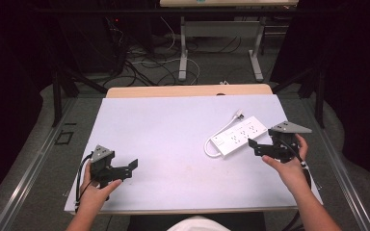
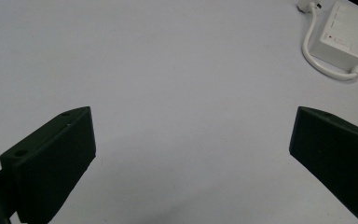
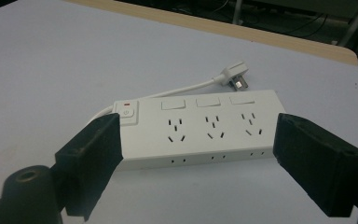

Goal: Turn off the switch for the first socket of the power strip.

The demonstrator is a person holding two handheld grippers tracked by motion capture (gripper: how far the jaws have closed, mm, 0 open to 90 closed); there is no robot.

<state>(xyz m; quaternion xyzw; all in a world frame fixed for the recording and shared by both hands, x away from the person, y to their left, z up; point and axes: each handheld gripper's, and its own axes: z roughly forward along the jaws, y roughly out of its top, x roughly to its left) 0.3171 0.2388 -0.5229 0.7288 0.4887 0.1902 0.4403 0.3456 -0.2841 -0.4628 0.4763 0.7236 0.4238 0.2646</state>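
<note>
With jaws apart, the right gripper [image 3: 200, 154] should straddle the power strip [image 3: 200, 128] squarely across its long sides before clamping.

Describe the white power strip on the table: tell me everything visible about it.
The power strip is a long white box, plastic by its look, lying flat with its sockets facing up on the pale table. Its top carries three socket groups, each with a small rocker switch above, and a larger power button with a red mark at one end. A white cord leaves that end and curls behind it to a flat plug lying loose, unplugged. The right gripper straddles it, jaws apart at either end, not gripping.
</note>
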